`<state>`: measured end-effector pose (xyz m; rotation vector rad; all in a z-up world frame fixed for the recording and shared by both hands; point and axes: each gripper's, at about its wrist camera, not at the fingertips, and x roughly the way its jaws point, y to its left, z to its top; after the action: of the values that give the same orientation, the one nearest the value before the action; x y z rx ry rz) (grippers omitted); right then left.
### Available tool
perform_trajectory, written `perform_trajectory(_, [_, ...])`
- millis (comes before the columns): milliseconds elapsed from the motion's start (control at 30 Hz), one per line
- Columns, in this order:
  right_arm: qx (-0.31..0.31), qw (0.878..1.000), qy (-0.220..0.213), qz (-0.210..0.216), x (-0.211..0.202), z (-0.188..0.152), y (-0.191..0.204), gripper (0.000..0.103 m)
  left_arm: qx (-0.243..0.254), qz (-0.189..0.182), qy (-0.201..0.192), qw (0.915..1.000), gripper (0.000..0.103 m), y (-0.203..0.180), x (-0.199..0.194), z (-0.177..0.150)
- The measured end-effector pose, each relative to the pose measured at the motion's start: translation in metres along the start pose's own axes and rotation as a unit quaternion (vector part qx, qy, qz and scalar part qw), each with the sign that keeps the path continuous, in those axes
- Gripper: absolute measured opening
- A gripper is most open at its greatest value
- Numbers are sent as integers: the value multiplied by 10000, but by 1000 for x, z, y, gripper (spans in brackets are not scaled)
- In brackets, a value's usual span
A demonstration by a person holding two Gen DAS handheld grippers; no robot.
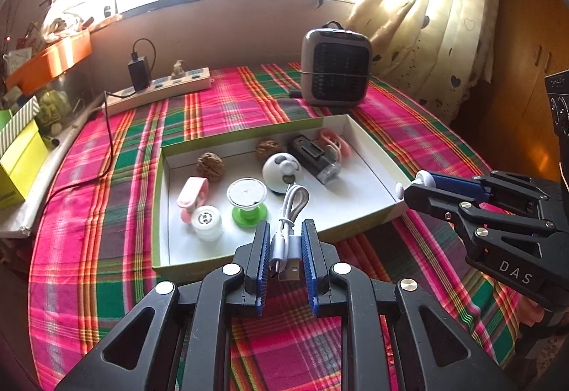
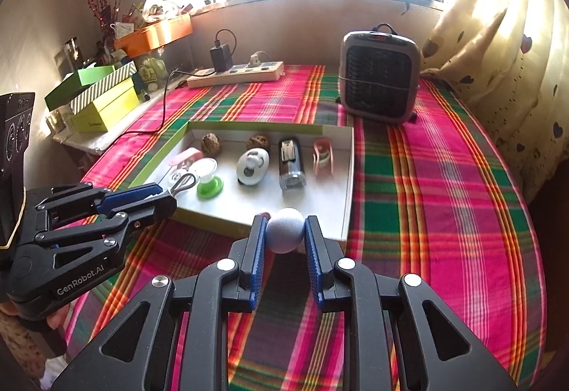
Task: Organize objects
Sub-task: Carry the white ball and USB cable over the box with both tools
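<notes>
A shallow white box point(image 1: 370, 156) with green sides lies on the plaid cloth and holds several small items: two walnuts point(image 1: 210, 166), a pink clip point(image 1: 192, 193), a green-and-white spool point(image 1: 247, 201), a white round gadget point(image 1: 281, 170), a black device point(image 1: 313, 156). My left gripper point(image 1: 287, 241) is shut on a coiled white USB cable point(image 1: 290, 231), held over the box's near edge. My right gripper point(image 2: 284, 231) is shut on a pale blue ball point(image 2: 284, 230) above the box's point(image 2: 350, 177) near right corner. It also shows in the left wrist view point(image 1: 412, 186).
A grey heater point(image 1: 336, 67) stands behind the box. A power strip point(image 1: 160, 90) with a black charger and trailing wire lies at the back left. Yellow-green boxes point(image 2: 103, 106) and clutter sit on a side ledge. A curtain point(image 2: 498, 53) hangs at the right.
</notes>
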<state>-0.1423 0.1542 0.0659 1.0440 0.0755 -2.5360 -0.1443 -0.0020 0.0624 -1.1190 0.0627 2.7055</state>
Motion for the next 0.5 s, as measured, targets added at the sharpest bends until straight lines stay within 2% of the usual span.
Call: perform_trajectory(500, [-174, 9994, 274, -68, 37, 25, -8, 23, -156, 89, 99, 9998, 16, 20, 27, 19])
